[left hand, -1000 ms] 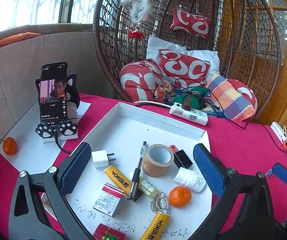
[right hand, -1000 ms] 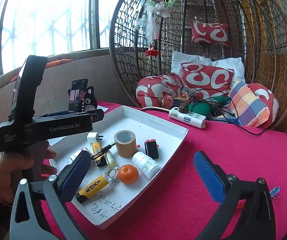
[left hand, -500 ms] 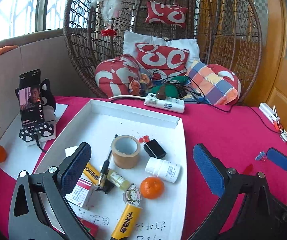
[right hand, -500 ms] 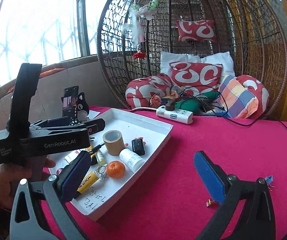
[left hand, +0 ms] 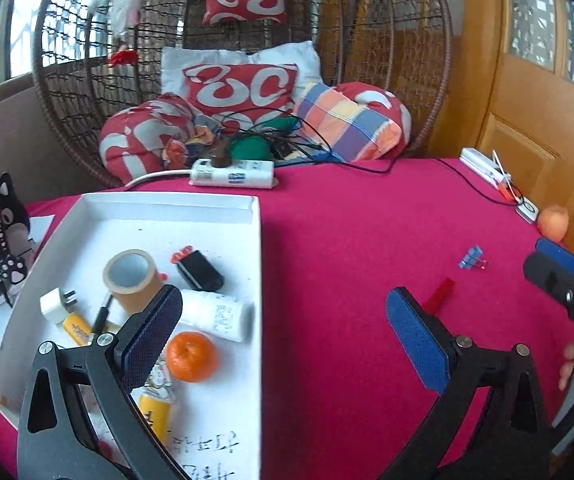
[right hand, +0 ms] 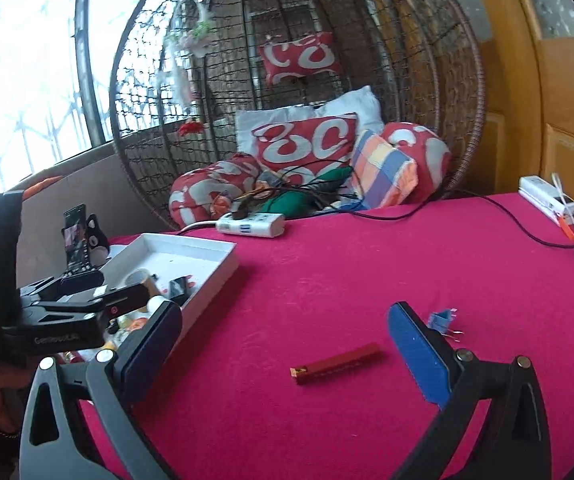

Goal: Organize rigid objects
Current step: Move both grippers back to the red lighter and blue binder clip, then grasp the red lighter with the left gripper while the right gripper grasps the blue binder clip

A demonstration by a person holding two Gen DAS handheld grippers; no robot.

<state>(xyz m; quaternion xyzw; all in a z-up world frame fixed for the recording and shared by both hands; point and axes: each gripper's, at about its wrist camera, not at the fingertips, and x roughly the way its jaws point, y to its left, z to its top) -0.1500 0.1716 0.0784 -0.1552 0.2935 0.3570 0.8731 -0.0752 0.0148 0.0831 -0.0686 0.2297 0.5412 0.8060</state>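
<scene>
the left gripper (left hand: 283, 336) hangs with fingers spread wide over the right edge of the white tray (left hand: 255, 264), holding nothing; its left finger (left hand: 149, 336) covers part of the bottle (left hand: 223, 316) and tape roll (left hand: 129, 276). also in the tray: an orange (left hand: 191, 356), a black box (left hand: 200, 276), a charger (left hand: 55, 305), a pen (left hand: 101, 316) and a yellow tube (left hand: 155, 414). the right gripper (right hand: 285, 352) is likewise spread and empty above the pink cloth (right hand: 347, 272), with the red stick (right hand: 335, 363) lying flat between its fingers and the blue clip (right hand: 441, 320) just beyond the right finger (right hand: 415, 354). a power strip (right hand: 251, 224) sits at the cloth's far edge, with cables trailing right toward a peach (left hand: 552, 222) near the right edge.
</scene>
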